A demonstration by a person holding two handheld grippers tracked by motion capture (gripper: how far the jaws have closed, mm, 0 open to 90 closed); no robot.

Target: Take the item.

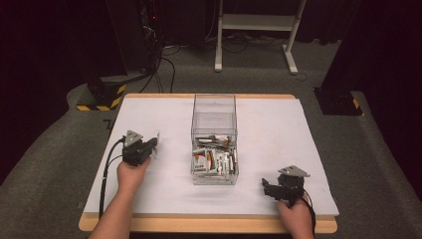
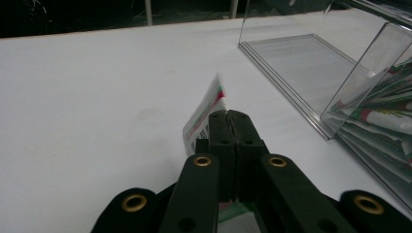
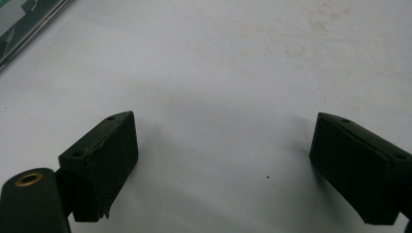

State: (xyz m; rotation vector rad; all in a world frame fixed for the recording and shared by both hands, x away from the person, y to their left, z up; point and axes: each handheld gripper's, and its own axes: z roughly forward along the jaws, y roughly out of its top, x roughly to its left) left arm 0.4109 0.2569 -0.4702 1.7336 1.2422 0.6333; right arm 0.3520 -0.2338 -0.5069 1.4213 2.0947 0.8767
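Note:
My left gripper (image 1: 153, 144) (image 2: 231, 116) is shut on a small white packet (image 2: 205, 112) (image 1: 157, 142) with red and green print, held on edge just above the white table (image 1: 159, 119), left of the clear box (image 1: 214, 149). The clear plastic box (image 2: 340, 73) has two compartments. Its near compartment holds several similar packets (image 1: 214, 159) (image 2: 384, 126), and its far compartment looks bare. My right gripper (image 1: 267, 187) (image 3: 223, 160) rests open over bare table at the front right, with nothing between its fingers.
The white table sits on a wooden board (image 1: 209, 225) whose edge shows at front and back. Beyond the table stand a white frame's legs (image 1: 254, 30), cables and a black-and-yellow striped base (image 1: 102, 97) on grey floor.

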